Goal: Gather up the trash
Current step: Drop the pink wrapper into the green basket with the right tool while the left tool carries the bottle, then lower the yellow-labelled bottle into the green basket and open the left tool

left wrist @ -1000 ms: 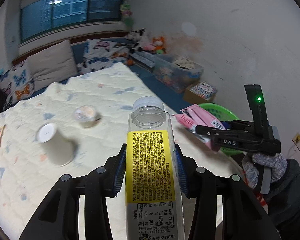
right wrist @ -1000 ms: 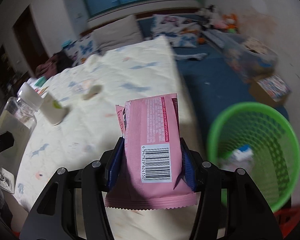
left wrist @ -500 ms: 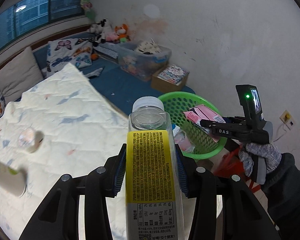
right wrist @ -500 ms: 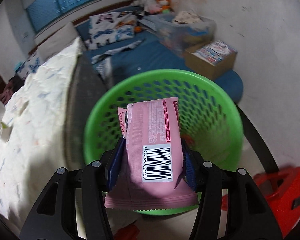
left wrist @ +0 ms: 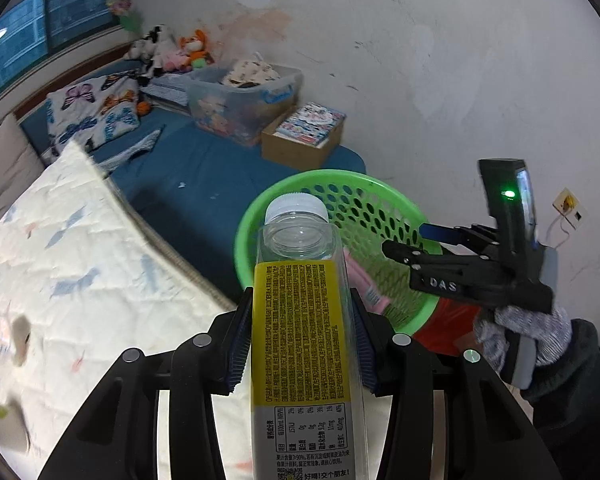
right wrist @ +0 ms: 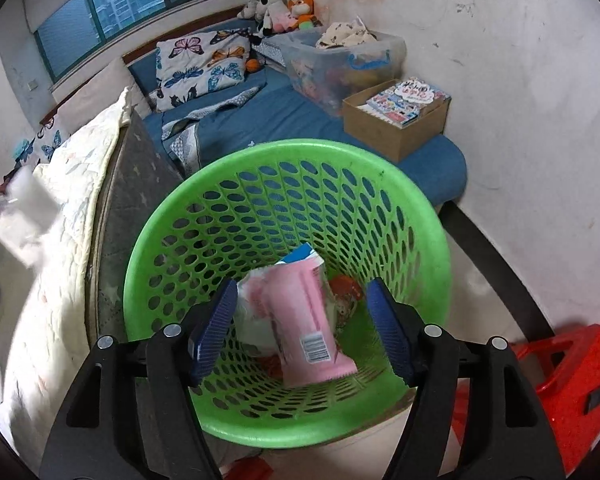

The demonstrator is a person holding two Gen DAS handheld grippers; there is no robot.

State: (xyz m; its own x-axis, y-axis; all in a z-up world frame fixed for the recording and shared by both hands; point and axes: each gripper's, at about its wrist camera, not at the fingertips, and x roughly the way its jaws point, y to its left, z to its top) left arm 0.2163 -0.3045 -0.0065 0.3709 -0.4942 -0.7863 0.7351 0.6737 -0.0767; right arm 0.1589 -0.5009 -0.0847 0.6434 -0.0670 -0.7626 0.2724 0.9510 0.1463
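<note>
My left gripper (left wrist: 302,340) is shut on a clear plastic bottle (left wrist: 300,320) with a yellow label and a white cap, held over the bed's edge beside the green basket (left wrist: 384,208). My right gripper (right wrist: 304,336) hangs over the green basket (right wrist: 428,240) with its jaws opening. The pink wrapper (right wrist: 304,320) has left the pads and is dropping inside the basket onto other trash. In the left wrist view my right gripper (left wrist: 408,240) shows above the basket's rim, held by a gloved hand (left wrist: 520,336).
A cream quilted bed (left wrist: 80,280) lies left of the basket, with a paper cup (left wrist: 4,428) and a small lidded cup (left wrist: 8,336) on it. A red object (right wrist: 576,380) sits on the floor right of the basket. Behind are a cardboard box (right wrist: 396,120) and a storage tub (right wrist: 340,60).
My right gripper carried the pink wrapper from over the bed to above the basket, then opened and let it fall. My left gripper swung right with the bottle toward the basket.
</note>
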